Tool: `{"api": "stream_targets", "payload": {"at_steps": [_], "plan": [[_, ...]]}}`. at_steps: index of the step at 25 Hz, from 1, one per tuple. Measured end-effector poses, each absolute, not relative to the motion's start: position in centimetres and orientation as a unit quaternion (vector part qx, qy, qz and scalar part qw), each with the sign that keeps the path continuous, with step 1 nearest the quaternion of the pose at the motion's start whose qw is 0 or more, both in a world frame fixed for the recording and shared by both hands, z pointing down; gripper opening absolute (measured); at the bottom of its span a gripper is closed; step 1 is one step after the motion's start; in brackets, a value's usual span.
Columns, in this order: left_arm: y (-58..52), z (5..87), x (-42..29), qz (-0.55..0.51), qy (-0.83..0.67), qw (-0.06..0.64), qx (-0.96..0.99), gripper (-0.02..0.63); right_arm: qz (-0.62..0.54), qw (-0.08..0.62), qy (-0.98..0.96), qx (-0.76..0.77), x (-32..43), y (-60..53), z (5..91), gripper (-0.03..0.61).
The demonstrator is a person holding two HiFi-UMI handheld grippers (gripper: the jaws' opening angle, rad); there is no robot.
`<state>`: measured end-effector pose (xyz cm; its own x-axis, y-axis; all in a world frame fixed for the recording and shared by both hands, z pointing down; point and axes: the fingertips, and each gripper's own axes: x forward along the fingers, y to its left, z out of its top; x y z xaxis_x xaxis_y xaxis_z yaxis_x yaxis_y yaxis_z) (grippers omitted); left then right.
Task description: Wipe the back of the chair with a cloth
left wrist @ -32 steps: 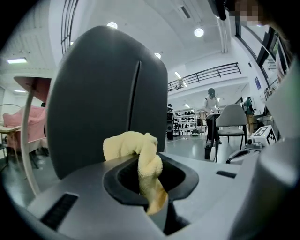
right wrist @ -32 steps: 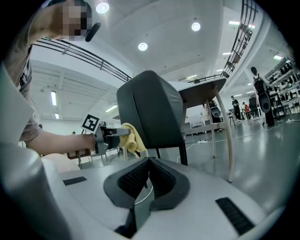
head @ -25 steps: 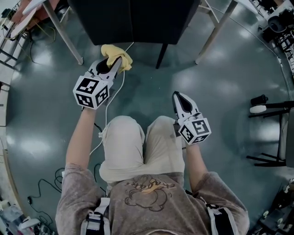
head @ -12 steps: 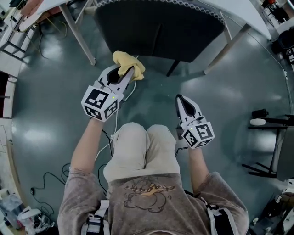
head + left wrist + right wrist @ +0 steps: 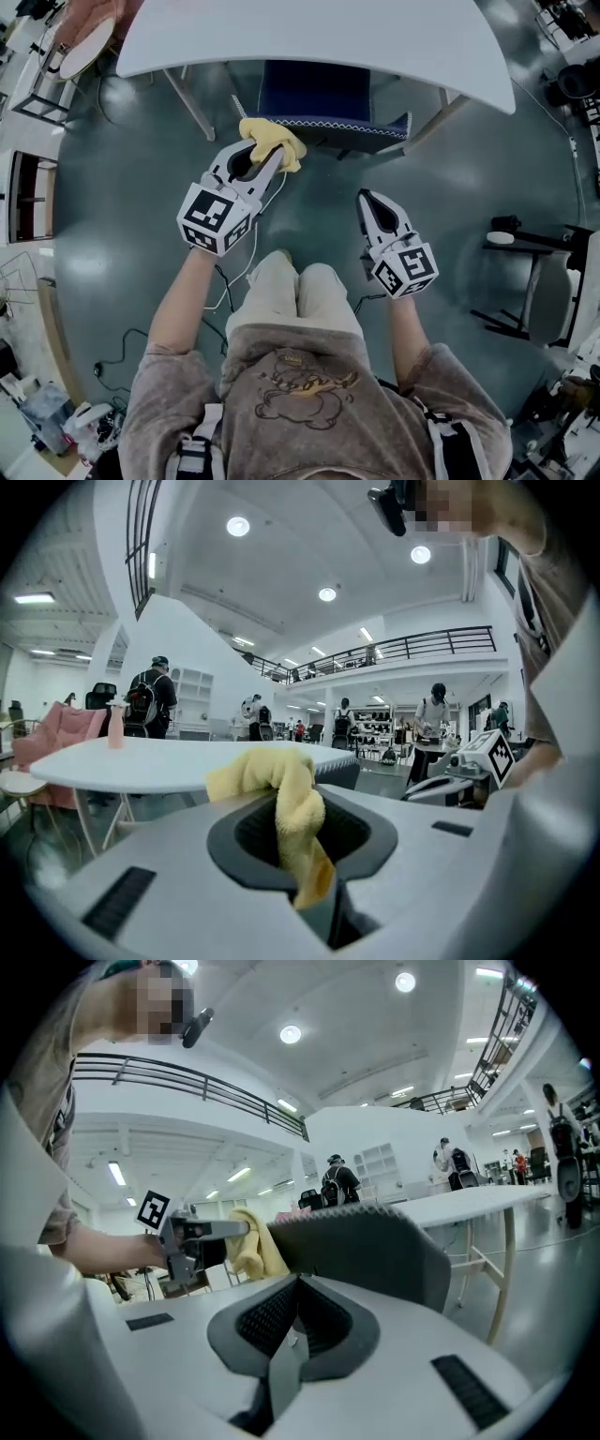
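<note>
A dark chair is tucked under a white table; its backrest top edge faces me. My left gripper is shut on a yellow cloth, which hangs at the backrest's left end, touching or just short of it. The left gripper view has the cloth bunched between the jaws. My right gripper is shut and empty, lower and to the right, apart from the chair. From the right gripper view the backrest sits just ahead, with the cloth at its left.
The white table's legs stand either side of the chair. A cable trails on the grey floor below the left gripper. A black stand is at the right. People stand far off in the hall.
My head has lifted, so the table top now fills the upper view and the chair looks smaller. The left gripper with the cloth has stayed at the backrest's left end. The right gripper barely moved.
</note>
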<state>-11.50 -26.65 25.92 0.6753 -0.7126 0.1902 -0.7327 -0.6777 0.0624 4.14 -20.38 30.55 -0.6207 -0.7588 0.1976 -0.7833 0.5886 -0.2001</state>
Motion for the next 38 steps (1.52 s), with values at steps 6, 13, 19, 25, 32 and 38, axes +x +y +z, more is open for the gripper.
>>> {"api": "stream_targets", "payload": {"at_steps": [6, 13, 19, 25, 32, 38], "plan": [[-25.3, 15.7, -12.1, 0.081, -0.391, 0.096, 0.912, 0.072, 0.151, 0.047, -0.883, 0.442, 3.8, -20.5, 18.4, 0.026], [-24.5, 8.9, -13.9, 0.086, -0.392, 0.105, 0.910, 0.072, 0.139, 0.052, -0.880, 0.451, 2.7, -21.2, 10.1, 0.026], [-25.1, 6.7, -14.5, 0.065, -0.391, 0.118, 0.911, 0.072, 0.138, 0.035, -0.867, 0.478, 3.1, -22.4, 8.1, 0.026], [-26.2, 5.2, -15.2, 0.046, -0.396, 0.115, 0.910, 0.072, 0.127, 0.030, -0.862, 0.490, 3.8, -23.3, 6.9, 0.026], [-26.1, 4.2, -15.0, 0.037, -0.400, 0.118, 0.908, 0.072, 0.112, 0.034, -0.856, 0.504, 6.1, -23.5, 6.0, 0.026], [-25.0, 4.6, -13.8, 0.045, -0.423, 0.096, 0.900, 0.072, 0.112, 0.033, -0.855, 0.505, 7.8, -23.3, 6.2, 0.026]]}}
